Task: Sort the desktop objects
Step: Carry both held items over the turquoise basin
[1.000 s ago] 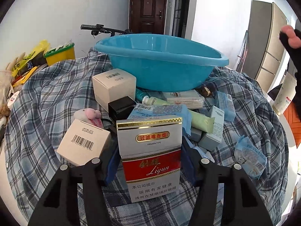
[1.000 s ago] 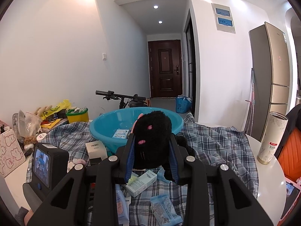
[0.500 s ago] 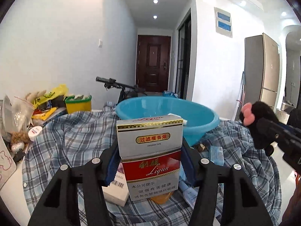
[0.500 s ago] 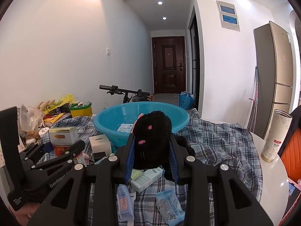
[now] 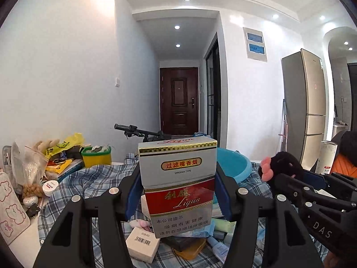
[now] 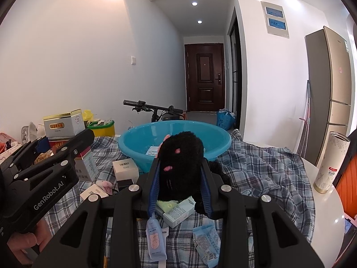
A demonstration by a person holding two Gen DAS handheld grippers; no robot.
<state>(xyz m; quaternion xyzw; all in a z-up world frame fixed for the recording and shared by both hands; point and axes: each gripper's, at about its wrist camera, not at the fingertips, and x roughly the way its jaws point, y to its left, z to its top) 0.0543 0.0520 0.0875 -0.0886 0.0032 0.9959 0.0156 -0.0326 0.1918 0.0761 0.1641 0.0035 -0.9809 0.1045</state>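
Left hand-held gripper [image 5: 177, 192]: clenched on the cigarette carton [image 5: 177, 185], one blue pad flat against each narrow side; the carton stands upright between the pads, printed face toward the wrist camera.
Left hand-held gripper pose: held nearly level, tipped slightly downward, up above the counter [image 6: 321, 203]; from the right wrist view it juts in from the left edge with the carton at its tip, and a bare hand [image 6: 24, 243] grips its handle at the lower left.
Cigarette carton, place: in the air over the clutter, clear of the plaid cloth [image 6: 263, 167], on the near left side of the blue basin [image 6: 174, 143].
Right hand-held gripper [image 6: 180, 189]: closed tight on the black plush toy [image 6: 180, 160], the pads pressing its sides; pink spots show on the fur and a pink paw [image 5: 266, 169] sticks out at the tip.
Right hand-held gripper pose: pointing forward and a little downward, toward the basin; in the left wrist view it comes in from the right edge, angled up and to the left.
Black plush toy, place: lifted above the counter, just in front of the basin's near rim.
Blue basin: sits on the plaid cloth toward the far side, one small white-and-blue box [image 6: 152, 150] lying inside it.
Counter below: small boxes, tubes and sachets scattered on the cloth, among them a white barcode box [image 5: 142, 244] beneath the carton.
Right edge: a tall white cup [image 6: 328, 160] stands on the bare counter, well apart from both grippers.
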